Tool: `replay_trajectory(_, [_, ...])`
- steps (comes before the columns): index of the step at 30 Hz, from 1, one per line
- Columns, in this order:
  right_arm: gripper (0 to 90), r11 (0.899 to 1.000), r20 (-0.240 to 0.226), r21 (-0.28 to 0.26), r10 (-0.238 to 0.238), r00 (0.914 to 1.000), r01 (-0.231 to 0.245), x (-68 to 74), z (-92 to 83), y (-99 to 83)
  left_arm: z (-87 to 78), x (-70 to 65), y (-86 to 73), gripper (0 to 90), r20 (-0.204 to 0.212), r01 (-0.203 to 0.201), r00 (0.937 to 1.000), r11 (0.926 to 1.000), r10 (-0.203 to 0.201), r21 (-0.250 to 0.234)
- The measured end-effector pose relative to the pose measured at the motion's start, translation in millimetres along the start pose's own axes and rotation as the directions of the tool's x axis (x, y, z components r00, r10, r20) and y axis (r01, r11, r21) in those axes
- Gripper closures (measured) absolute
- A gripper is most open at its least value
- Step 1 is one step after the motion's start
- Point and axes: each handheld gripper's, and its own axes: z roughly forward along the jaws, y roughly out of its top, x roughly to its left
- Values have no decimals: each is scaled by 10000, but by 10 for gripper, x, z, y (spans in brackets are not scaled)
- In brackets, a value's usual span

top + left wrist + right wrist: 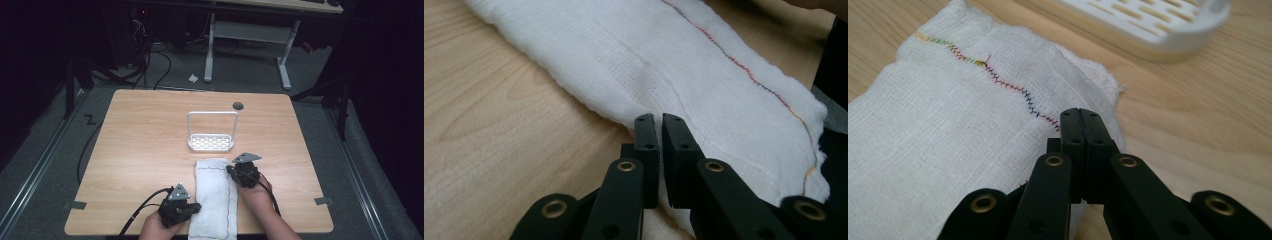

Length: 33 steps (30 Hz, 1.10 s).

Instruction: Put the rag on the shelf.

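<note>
One left gripper (196, 206) is pinching the near left edge of the single folded white cloth (216, 195), which is lying lengthwise on the table (140, 150) between both hands. One right gripper (231, 170) is clamping the cloth's far right edge. Just beyond, one white slotted rack (211, 142) is standing clear. No writing is readable.

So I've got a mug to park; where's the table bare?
Bare wood lies left of the cloth and rack, and along the far edge of the table. The near middle is crowded by the cloth and both hand-held grippers.
</note>
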Motion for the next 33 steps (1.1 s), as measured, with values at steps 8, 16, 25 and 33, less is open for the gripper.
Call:
replay_trajectory(8, [846, 9992, -169, -392, -94, 9998, 87, 4, -220, -24, -93, 212, 18, 665, -338, 553, 9977, 9950, -583, -831])
replay_trajectory(16, [693, 9975, -298, -505, 480, 9984, -495, -3, -248, -213, 18, 683, 339, 512, -1032, 1756, 9751, 9673, -1965, -1829])
replay_trajectory(25, [680, 9966, -268, -713, 399, 9988, -417, 5, -255, -233, 280, 919, 555, 511, -1629, 2091, 9569, 9598, -2403, -1870])
replay_trajectory(33, [663, 9960, -211, -782, 422, 9989, -437, -5, -249, -231, 374, 892, 615, 562, -1338, 1882, 9679, 9663, -2128, -1754])
